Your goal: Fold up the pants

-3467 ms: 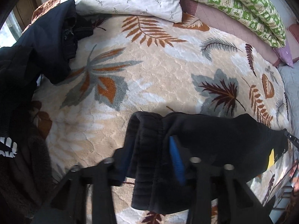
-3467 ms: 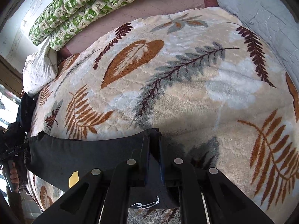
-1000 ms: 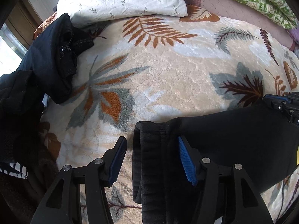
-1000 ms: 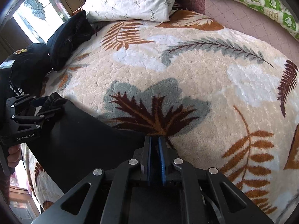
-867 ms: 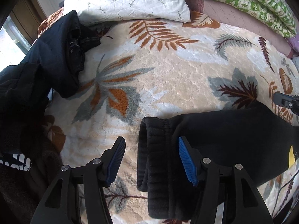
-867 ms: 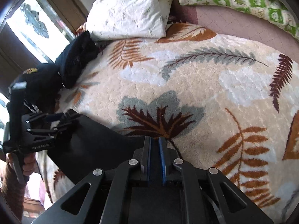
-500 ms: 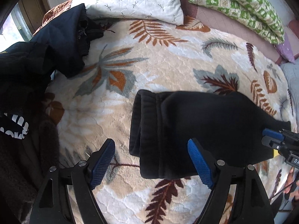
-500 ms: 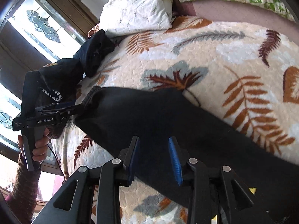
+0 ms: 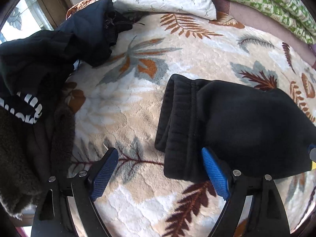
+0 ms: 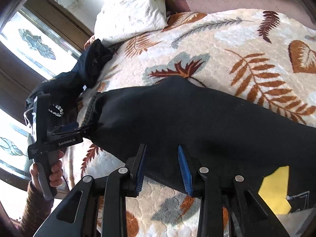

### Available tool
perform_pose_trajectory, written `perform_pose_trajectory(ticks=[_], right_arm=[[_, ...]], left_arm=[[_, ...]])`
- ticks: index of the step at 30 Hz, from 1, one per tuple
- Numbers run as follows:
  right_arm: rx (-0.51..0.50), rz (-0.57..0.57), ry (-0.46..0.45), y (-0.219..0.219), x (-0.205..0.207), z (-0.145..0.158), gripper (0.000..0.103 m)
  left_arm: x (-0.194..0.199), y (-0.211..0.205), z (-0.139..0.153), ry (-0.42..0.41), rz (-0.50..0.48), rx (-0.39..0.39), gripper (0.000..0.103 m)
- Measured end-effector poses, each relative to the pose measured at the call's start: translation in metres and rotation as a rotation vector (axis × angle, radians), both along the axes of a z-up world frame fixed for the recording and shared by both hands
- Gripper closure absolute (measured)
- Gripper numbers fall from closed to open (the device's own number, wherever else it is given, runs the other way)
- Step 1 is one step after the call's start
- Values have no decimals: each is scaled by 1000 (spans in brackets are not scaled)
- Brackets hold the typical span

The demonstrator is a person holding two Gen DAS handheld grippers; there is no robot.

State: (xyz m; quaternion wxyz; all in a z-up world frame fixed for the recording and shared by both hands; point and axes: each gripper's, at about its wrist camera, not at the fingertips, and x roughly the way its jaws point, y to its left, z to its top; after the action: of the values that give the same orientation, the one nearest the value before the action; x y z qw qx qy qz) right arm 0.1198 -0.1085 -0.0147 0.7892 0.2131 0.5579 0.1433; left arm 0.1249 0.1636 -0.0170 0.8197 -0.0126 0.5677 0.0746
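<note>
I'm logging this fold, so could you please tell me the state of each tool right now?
Left tool: opening wide, holding nothing; pants lie past one pad.
Right tool: open, holding nothing, above the pants.

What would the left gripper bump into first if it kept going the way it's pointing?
Probably the leafy blanket, or the ribbed edge of the black pants. The left gripper points steeply down with its jaws opening and nothing between them. Depth is hard to judge here.
</note>
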Motion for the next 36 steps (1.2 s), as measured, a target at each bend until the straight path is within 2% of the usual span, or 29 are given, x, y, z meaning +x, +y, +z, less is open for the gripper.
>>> perform_pose_trajectory(ticks=[5,6,9,12,16,22,25,29,34,36], right_arm=[[6,-109,-42,-76,-42,36,66],[-6,-140,-45,-95,-52,42,61],[-60,-236,-46,-148,-85,54,58],[-68,-343,-31,-197,-117,55,58],[-18,-445,-3,-244,-152,42,58],[45,-558,42,-277,-165,10,58],[139,-573,55,-280,-156,-7,58],[200,-599,74,-285,-139,-25,58],[193,-599,82,-298,-129,-27,58],[197,-599,78,-305,-128,-25,57]], left_arm=[[-32,-39,34,-21,-61,-84,16],[-38,-53,38,-21,-86,-95,16],[-48,-98,45,-7,-158,-128,16],[-53,-141,46,6,-217,-158,16],[-57,-193,33,79,-276,-228,16],[-57,-239,18,160,-320,-263,16],[-52,-246,13,192,-306,-312,16],[-47,-256,9,213,-267,-345,16],[-45,-294,-2,246,-254,-381,16],[-43,-314,-12,272,-222,-423,17]])
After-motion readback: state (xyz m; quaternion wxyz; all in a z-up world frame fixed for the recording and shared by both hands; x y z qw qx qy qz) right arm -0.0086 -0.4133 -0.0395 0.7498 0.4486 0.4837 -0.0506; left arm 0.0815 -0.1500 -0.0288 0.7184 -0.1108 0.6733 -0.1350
